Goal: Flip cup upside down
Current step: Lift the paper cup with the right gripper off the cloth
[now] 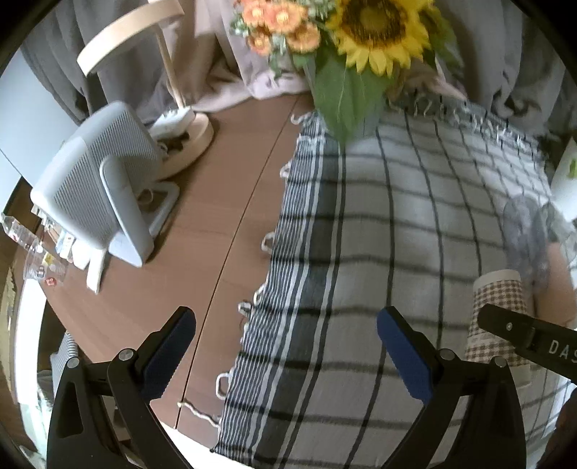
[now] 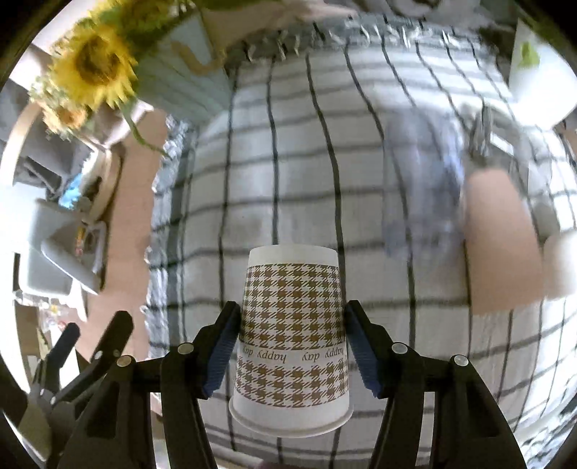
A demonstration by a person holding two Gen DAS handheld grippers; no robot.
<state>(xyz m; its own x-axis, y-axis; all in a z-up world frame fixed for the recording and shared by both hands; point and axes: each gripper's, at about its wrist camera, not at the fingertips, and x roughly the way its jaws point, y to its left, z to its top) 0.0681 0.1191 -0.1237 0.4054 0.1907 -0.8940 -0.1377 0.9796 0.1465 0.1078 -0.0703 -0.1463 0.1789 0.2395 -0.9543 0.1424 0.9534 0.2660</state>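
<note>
A paper cup (image 2: 291, 339) with a brown houndstooth print and "happy day" lettering is held upside down, rim toward the camera, between the blue pads of my right gripper (image 2: 293, 317). The jaws are shut on its sides above the checked cloth (image 2: 378, 223). In the left wrist view the same cup (image 1: 499, 306) shows at the right edge, crossed by a black finger of the right gripper. My left gripper (image 1: 286, 324) is open and empty, over the cloth's left edge (image 1: 288, 252).
A vase of sunflowers (image 1: 375, 32) stands at the back of the cloth. A grey fan heater (image 1: 97, 184) and a wooden lamp base (image 1: 187, 140) sit on the brown table (image 1: 216, 202) to the left. Blurred pink and lilac objects (image 2: 501, 245) lie right.
</note>
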